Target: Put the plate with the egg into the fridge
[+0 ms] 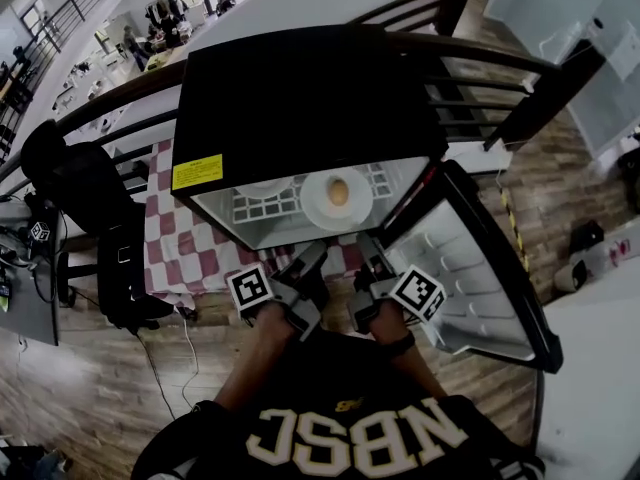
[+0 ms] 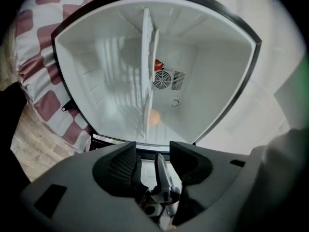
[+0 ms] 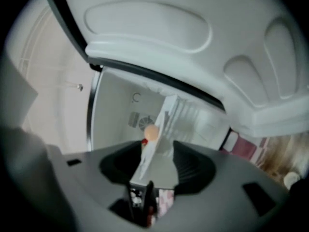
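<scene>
Status: plate (image 1: 316,206) with the egg (image 1: 338,192) sits on the wire shelf (image 1: 258,206) inside the fridge (image 1: 300,88), toward the front of the fridge's opening. Fridge door (image 1: 470,268) hangs wide open on the fridge's right.

Both my grippers are just outside the fridge mouth, holding nothing.
- Left gripper (image 1: 312,260): jaws spread, nothing between them.
- Right gripper (image 1: 372,258): jaws spread too. In the right gripper view a white edge lines up between them, pads off it. Can't tell if it's plate or shelf.

Risks as I read it:
- A sideways twitch of the right gripper clips that edge and shoves the plate. The egg is loose, so it could roll off.
- With the plate this near the fridge's front, a hard-swung door could knock it.
- A gripper in the fridge mouth gets pinched by that door.
</scene>
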The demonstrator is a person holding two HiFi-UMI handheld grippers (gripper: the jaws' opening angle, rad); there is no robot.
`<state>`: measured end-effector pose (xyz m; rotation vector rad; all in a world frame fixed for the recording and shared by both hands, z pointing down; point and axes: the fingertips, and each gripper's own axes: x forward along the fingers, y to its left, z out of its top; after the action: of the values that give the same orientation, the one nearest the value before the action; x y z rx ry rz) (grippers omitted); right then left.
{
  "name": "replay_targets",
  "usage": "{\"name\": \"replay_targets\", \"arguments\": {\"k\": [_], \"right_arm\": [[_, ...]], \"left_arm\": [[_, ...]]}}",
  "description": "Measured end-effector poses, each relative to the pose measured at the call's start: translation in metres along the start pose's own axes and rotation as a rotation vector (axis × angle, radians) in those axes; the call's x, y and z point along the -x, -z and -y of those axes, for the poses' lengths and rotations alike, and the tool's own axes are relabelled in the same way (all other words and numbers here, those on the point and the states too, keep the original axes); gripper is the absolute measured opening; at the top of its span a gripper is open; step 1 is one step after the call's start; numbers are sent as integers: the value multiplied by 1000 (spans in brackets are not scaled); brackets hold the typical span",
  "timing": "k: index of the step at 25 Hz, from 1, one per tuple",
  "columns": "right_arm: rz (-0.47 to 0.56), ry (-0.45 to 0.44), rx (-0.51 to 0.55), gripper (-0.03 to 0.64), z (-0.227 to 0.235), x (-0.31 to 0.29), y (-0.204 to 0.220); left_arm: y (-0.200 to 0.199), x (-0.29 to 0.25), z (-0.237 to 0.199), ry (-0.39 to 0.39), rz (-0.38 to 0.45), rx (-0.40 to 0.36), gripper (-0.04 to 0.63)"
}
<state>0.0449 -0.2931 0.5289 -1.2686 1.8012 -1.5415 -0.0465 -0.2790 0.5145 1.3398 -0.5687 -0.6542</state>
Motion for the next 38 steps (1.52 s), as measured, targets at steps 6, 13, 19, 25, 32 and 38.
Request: {"name": "replay_targets", "arguments": {"k": [6, 13, 19, 25, 32, 38], "right_arm": [[6, -62, 334, 212, -20, 19, 7], [18, -36, 693, 210, -30, 32, 21], [-39, -73, 523, 198, -20, 26, 38], [-37, -85, 365, 155, -19, 15, 41], [-33, -84, 241, 109, -16, -6, 42], [-18, -88, 88, 75, -11, -27, 38]], "left_arm": [[20, 25, 18, -29, -7, -298, 219], [34, 40, 19, -92, -3, -551, 219], [40, 50, 18, -102, 11, -607, 218], [38, 63, 33, -149, 51, -769, 218], [33, 74, 35, -200, 75, -873, 216], [27, 85, 30, -238, 86, -881, 216]]}}
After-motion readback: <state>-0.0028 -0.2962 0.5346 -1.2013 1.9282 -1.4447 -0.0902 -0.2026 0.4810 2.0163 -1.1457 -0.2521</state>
